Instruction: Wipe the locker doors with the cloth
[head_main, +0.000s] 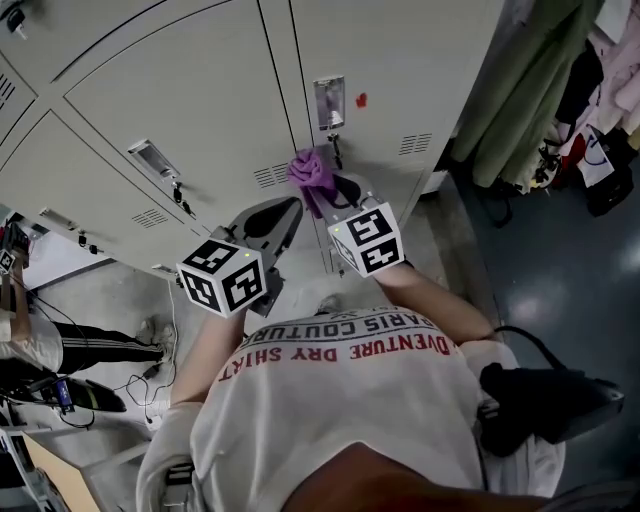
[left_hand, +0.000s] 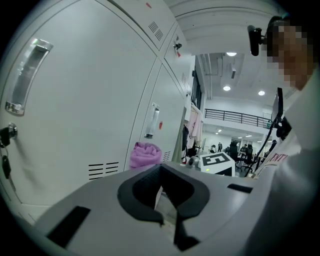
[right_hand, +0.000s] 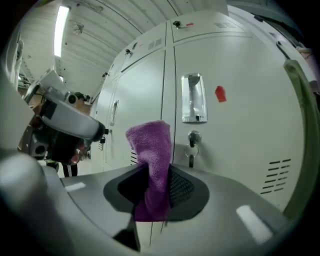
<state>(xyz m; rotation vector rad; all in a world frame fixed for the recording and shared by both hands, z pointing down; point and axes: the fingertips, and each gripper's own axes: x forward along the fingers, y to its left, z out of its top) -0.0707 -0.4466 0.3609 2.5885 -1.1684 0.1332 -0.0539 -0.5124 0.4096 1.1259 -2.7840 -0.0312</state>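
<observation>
A person in a white shirt (head_main: 340, 400) with red lettering is standing before a bank of pale grey locker doors (head_main: 200, 90), holding a tool in each hand. The right tool (right_hand: 152, 192) is clamping a purple cloth (right_hand: 150, 150) between its dark jaws. The cloth is a fuzzy terry fabric, bunched into a thick roll that is rising upright out of the jaws, its rounded top folding over slightly and a short tail hanging below the pads. From the right gripper view it is sitting in front of the seam between two doors, just left of a recessed metal handle (right_hand: 193, 98) with a key (right_hand: 192, 145) hanging in the lock beneath and a small red sticker (right_hand: 220, 93) beside it. In the head view the cloth is lying close against the doors near a set of vent slots (head_main: 270, 176), though contact cannot be made out. The left tool (left_hand: 162, 192) is hovering just beside the right one, its jaws standing a little apart with nothing between them, and it is pointing at the neighbouring door. Green garments (head_main: 520, 90) are hanging to the right of the lockers
</observation>
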